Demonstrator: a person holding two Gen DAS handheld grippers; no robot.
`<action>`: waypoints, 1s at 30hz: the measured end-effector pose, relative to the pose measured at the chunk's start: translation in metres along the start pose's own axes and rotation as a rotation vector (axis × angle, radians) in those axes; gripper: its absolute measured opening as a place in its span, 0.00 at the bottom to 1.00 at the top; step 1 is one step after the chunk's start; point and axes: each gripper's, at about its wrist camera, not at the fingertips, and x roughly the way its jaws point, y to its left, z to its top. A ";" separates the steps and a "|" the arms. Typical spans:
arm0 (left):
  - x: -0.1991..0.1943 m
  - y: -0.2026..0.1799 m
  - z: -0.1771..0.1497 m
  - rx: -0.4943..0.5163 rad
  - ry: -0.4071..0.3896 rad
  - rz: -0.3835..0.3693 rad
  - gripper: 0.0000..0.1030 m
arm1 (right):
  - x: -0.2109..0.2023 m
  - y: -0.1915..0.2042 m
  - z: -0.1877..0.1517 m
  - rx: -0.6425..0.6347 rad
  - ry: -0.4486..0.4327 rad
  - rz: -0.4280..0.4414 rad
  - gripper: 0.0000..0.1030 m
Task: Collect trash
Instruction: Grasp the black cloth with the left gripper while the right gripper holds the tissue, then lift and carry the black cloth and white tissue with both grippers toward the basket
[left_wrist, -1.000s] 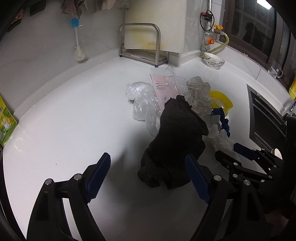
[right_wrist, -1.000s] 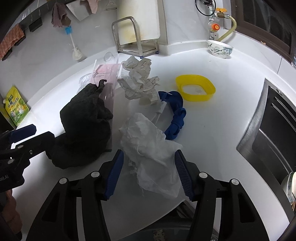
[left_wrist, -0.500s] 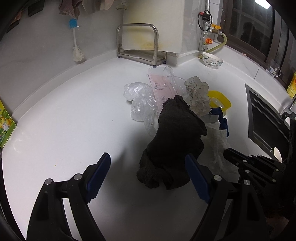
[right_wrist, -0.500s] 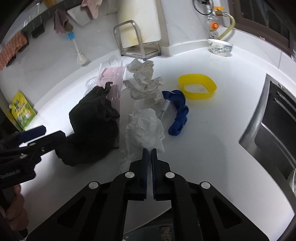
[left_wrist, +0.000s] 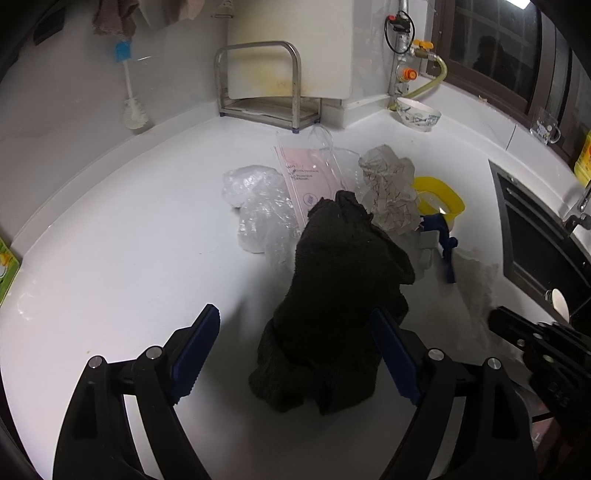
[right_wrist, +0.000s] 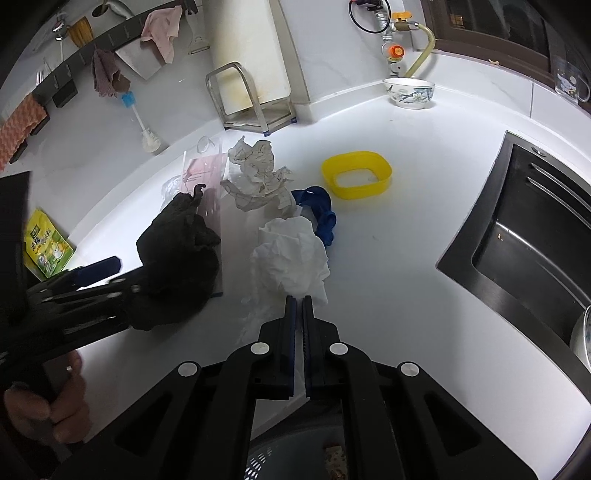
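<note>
Right gripper (right_wrist: 299, 300) jaws pressed together, pinching near edge of white tissue (right_wrist: 290, 251) on surface (right_wrist: 406, 258), for lifting to trash. Left gripper (left_wrist: 295, 347) jaws spread around black cloth (left_wrist: 332, 295), unpinched.
</note>
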 end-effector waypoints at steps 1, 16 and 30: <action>0.003 0.000 0.000 0.001 0.003 0.001 0.76 | -0.001 0.000 -0.001 -0.001 0.000 0.001 0.03; -0.006 -0.002 -0.001 -0.018 0.017 -0.069 0.06 | -0.002 0.003 -0.007 0.005 -0.004 0.004 0.03; -0.058 0.004 0.004 -0.042 -0.050 -0.050 0.05 | -0.025 0.014 -0.009 -0.019 -0.020 0.027 0.03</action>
